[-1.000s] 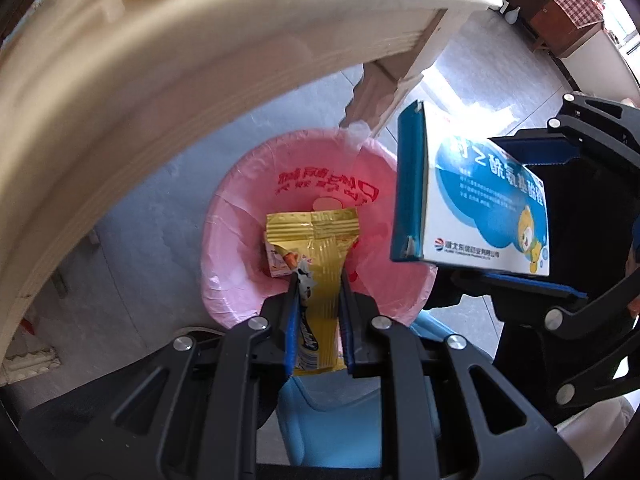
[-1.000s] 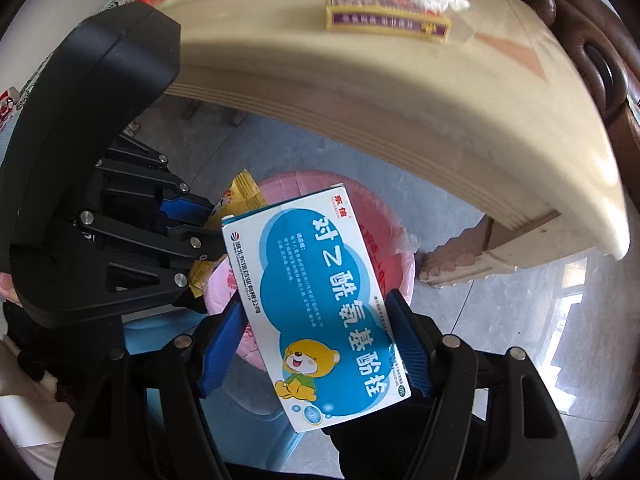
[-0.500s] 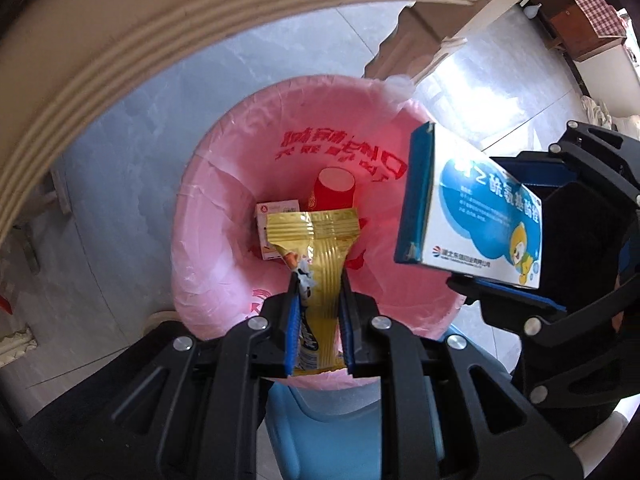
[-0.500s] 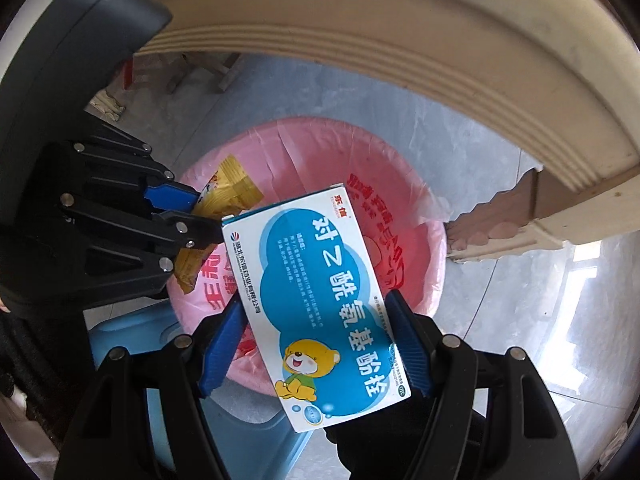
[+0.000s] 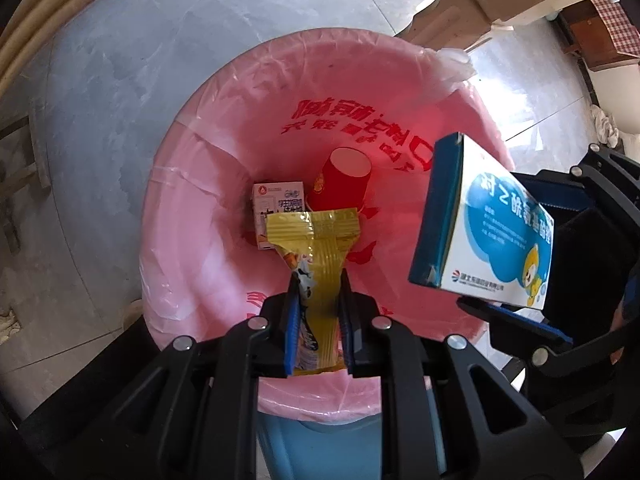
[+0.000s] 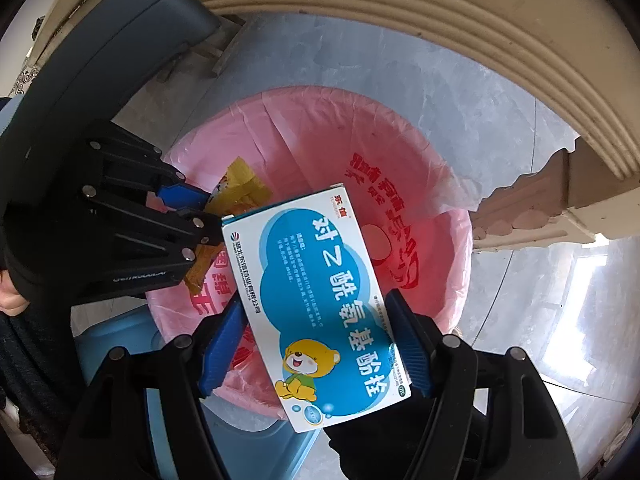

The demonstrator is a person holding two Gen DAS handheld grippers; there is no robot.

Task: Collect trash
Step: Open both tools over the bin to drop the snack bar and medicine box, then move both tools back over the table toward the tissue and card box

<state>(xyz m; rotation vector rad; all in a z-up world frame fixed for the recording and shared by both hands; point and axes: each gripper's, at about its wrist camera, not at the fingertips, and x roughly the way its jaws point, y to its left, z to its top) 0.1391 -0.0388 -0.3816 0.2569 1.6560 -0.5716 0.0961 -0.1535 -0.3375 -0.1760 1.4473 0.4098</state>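
The grey marbled floor (image 5: 120, 92) fills the left-wrist view from nine to twelve o'clock, glossy with pale glare. A beige tabletop (image 6: 480, 28) with a ribbed edge arcs across the right-wrist view from eleven to two o'clock; its carved leg (image 6: 532, 208) stands at three o'clock. In the left-wrist view, a dark wooden cabinet (image 5: 596, 36) under a checked red-and-white cloth (image 5: 616, 12) sits at two o'clock, with a crumpled white cloth (image 5: 606, 130) just below it on the floor.
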